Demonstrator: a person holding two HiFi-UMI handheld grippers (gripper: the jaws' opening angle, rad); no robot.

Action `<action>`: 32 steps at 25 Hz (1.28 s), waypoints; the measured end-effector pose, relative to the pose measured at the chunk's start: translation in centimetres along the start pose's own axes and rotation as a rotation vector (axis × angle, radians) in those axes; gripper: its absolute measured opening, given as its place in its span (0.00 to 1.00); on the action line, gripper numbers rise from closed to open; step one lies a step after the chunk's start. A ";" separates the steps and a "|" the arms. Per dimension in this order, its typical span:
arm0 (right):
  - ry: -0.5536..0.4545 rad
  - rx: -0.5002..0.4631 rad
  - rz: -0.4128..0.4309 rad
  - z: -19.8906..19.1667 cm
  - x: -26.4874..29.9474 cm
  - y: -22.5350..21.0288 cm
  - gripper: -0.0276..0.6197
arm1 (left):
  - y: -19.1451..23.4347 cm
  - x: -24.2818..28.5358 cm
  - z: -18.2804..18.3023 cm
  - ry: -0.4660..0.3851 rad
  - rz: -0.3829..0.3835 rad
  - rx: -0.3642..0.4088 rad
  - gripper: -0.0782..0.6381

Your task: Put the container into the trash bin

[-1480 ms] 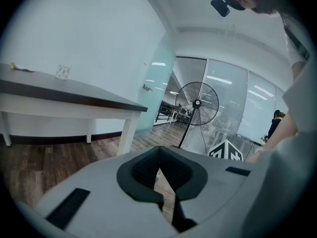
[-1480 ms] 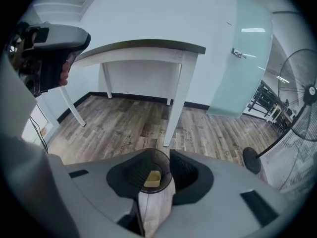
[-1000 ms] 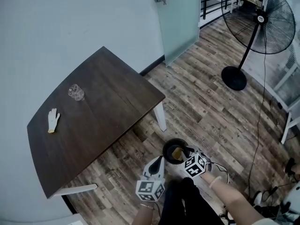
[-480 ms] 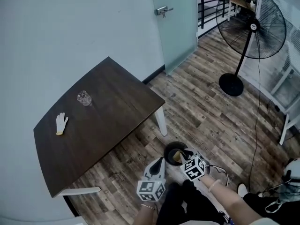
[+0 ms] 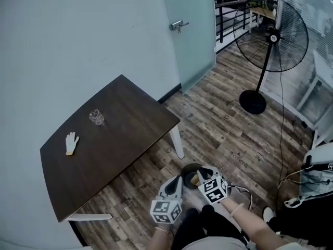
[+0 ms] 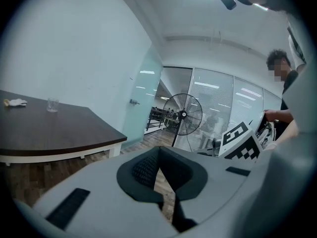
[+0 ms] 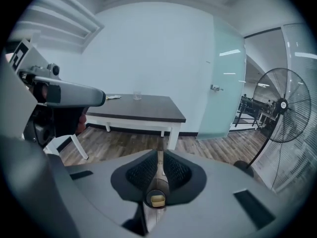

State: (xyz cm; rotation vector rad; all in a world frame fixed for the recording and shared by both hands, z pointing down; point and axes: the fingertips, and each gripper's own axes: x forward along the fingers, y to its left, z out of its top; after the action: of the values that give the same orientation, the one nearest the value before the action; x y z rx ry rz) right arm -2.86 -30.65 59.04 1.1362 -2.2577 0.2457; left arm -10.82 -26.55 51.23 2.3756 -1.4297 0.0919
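While the table (image 5: 130, 124) is taking up the left of the floor and the fan (image 5: 270, 35) is standing well apart at the far right, neither is posing much of a threat. The fan's cable (image 5: 283, 134) is trailing over the boards, though, and could be catching a foot if the person is stepping back that way. The bin (image 5: 186, 166) is standing loose on the floor just off the table's near corner leg, right at the person's feet, and that is where trouble is most likely waiting: a shoe or a low gripper swinging past could be knocking it over. The left gripper (image 6: 157, 151) is hovering just beside the bin's rim with its jaws a little apart and nothing between them. The right gripper (image 7: 159, 153) is hanging over the bin's other side, its jaws closing on nothing but a thin slit of air. Both are crowding the opening, so a careless turn could be clipping the rim. A tan shape, most likely the container (image 5: 194, 179), is lying inside the bin, so the job is looking done. If it is sitting high, a tipped bin could be spilling it back out. The glass (image 5: 95, 116) and glove (image 5: 72, 142) are resting near the table's wall edge, far from all this, and are running no risk.
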 end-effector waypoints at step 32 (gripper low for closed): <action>-0.274 0.079 -0.059 9.2 -9.2 -2.3 0.06 | -2.9 -0.1 7.6 -0.082 -0.070 0.091 0.13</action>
State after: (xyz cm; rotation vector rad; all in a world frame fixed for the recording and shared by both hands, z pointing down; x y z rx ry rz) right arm -0.76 -29.70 46.03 1.3468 -2.4650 0.1649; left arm -9.37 -27.84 43.35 2.5274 -1.4048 0.0430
